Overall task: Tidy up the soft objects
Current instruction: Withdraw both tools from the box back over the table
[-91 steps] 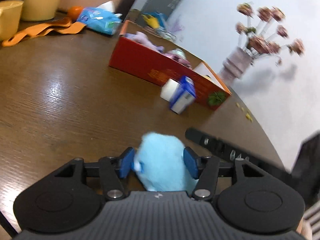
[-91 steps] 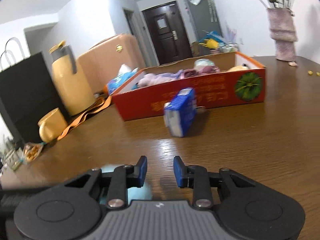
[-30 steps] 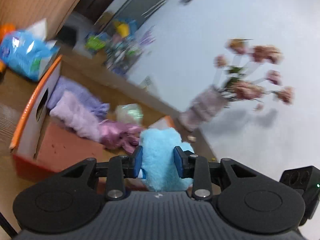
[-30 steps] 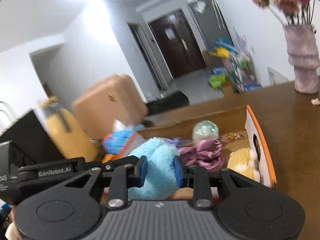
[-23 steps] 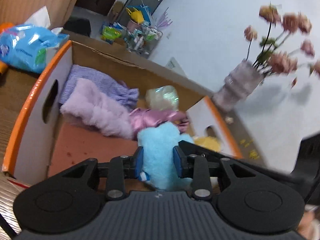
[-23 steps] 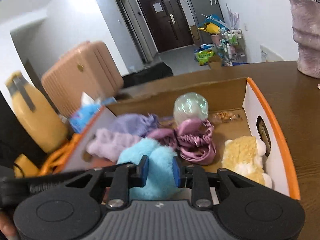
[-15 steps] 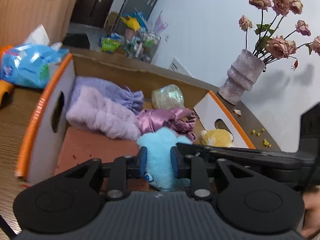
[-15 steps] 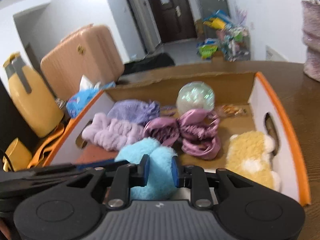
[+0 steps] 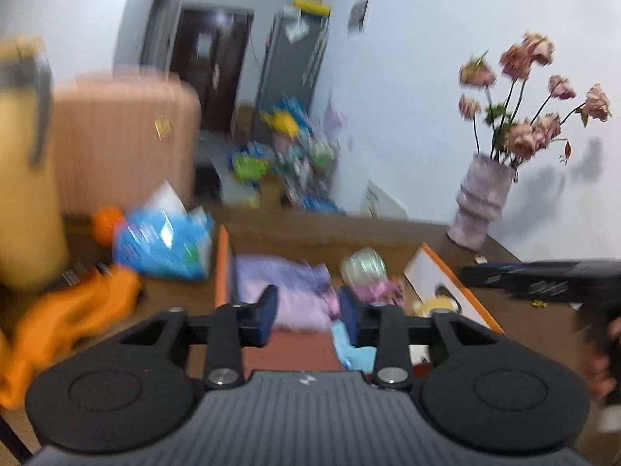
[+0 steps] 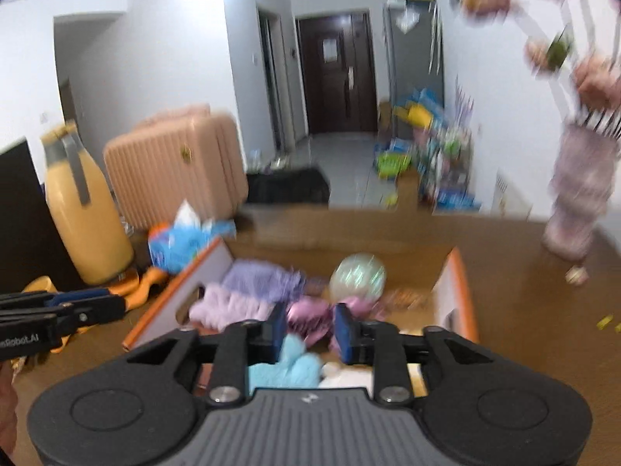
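Observation:
The light blue plush point(image 10: 289, 369) lies inside the orange-rimmed cardboard box point(image 10: 460, 299), just under and behind my right gripper point(image 10: 310, 332). That gripper's jaws are opening and no pad touches the plush. My left gripper point(image 9: 308, 314) hovers over the box point(image 9: 222, 268) with its jaws opening too. The blue plush point(image 9: 347, 349) sits below its right finger, free of both pads. Also in the box are purple cloths point(image 10: 264, 281), a pale shiny ball point(image 10: 357, 275), a pink scrunchie point(image 10: 310, 316) and a yellow plush point(image 9: 434, 303).
A yellow jug point(image 10: 85, 213), a blue tissue pack point(image 9: 163, 240) and an orange strap point(image 9: 70, 318) lie left of the box. A vase of dried flowers point(image 9: 481, 202) stands at the right on the brown table. A pink suitcase point(image 10: 174, 167) is behind.
Both grippers were shut on the blue plush over the box; now both have let go and pulled up and back, and the plush lies in the box.

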